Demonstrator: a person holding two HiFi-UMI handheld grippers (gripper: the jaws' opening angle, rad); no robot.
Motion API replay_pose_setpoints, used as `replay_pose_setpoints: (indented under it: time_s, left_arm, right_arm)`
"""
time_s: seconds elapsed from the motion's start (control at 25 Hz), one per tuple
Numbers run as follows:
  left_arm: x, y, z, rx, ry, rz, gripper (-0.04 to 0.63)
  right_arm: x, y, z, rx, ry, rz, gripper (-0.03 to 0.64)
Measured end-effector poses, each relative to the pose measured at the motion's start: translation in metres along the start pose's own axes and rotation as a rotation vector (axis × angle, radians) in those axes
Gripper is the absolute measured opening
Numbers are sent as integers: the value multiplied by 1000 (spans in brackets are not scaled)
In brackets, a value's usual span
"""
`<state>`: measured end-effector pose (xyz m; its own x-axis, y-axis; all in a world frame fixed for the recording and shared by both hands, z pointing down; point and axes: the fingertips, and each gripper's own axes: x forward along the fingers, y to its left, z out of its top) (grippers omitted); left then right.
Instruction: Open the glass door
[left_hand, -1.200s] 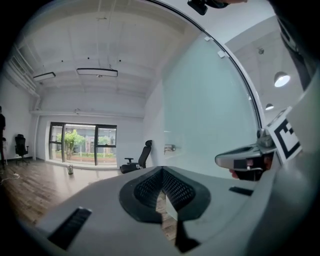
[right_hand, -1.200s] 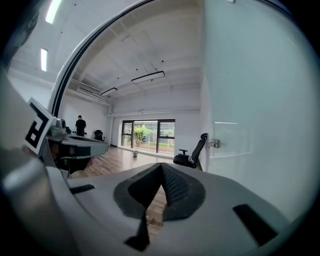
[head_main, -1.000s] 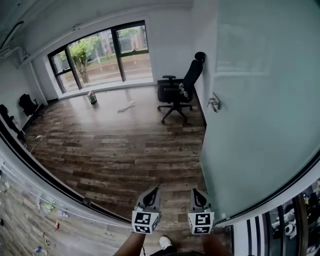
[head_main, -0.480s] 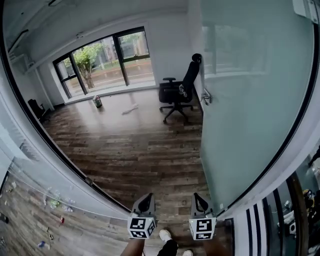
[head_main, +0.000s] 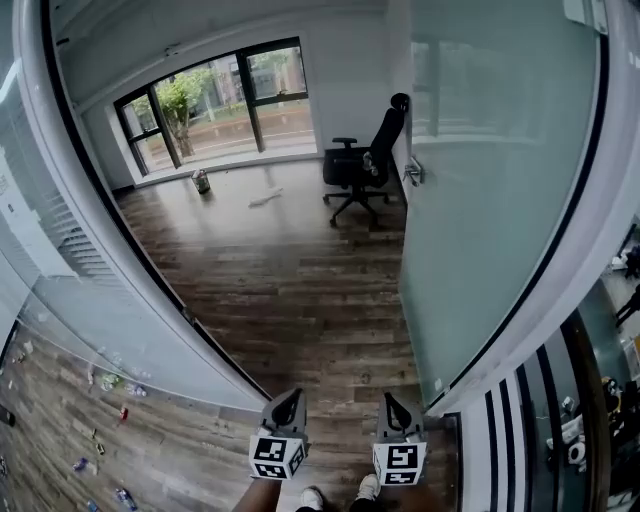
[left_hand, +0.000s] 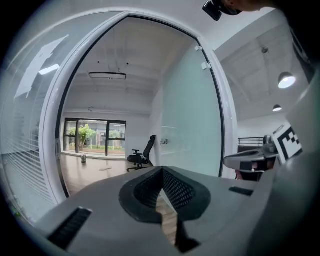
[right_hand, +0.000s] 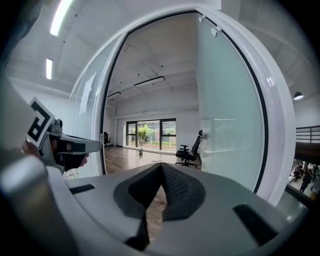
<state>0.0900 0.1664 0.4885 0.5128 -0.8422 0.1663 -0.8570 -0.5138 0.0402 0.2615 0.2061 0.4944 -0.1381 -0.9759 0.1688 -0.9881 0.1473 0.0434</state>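
Glass door (head_main: 480, 200): frosted, stands open, swung inward into the room, with its free edge pointing away from the person. The metal handle (head_main: 413, 172) sits at that far edge. Neither tool touches the door or the handle.

Left tool (head_main: 293, 395): low in the head view, left of the door's near bottom corner, in the doorway, pointing into the room. Jaws together, nothing between them.

Right tool (head_main: 391, 399): just beside the left one and closer to the door's near bottom corner, same heading. Jaws together too, empty. The two tools sit side by side without touching, marker cubes facing the head camera.

Doorway frame (head_main: 120, 235): a black-edged white arc left of the door, with the opening between it and the door leaf. Beyond the frame, further left of the door, is a glazed wall panel (head_main: 50, 290) with faint horizontal stripes.

Wood floor (head_main: 290, 290) runs from the door's foot to the far wall. A black office chair (head_main: 365, 170) stands just beside the door's handle edge, on the room side. A small can-like item (head_main: 201, 181) and a pale strip (head_main: 265, 198) lie on the floor well left of the door, near the dark-framed windows (head_main: 215, 95). Trees show through those. The person's shoes (head_main: 368, 487) show below the tools, near the door's near corner.
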Motion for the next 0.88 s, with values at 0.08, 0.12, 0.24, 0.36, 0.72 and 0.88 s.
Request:
replay_pose_setpoints:
  time_s: [0.08,0.12,0.24,0.36,0.72,0.88]
  left_arm:
    - [-12,-2,-8,-2,1,-21,3]
    - [-22,0,-9,-3,-5,-30,3]
    - [-64,11,-4,-9,-24,-53,3]
    - [-110,25,-1,-10,-32,-73,3]
    - [-198,57,-15,-20,-36,-83,3]
    - [-227,59,-17,-15,-62,-65,3]
  right_arm:
    - [-15,12,-6,-16,7,-15,14]
    - [-22,21,-7,-23,7,-23,14]
    - [-49,61,0,-34,3,-40,14]
    - [-73,106,8,-42,-6,-43,14]
    - [-113,192,8,-66,6,-48,14]
    - [-133,211,11,-92,-13,-31,14]
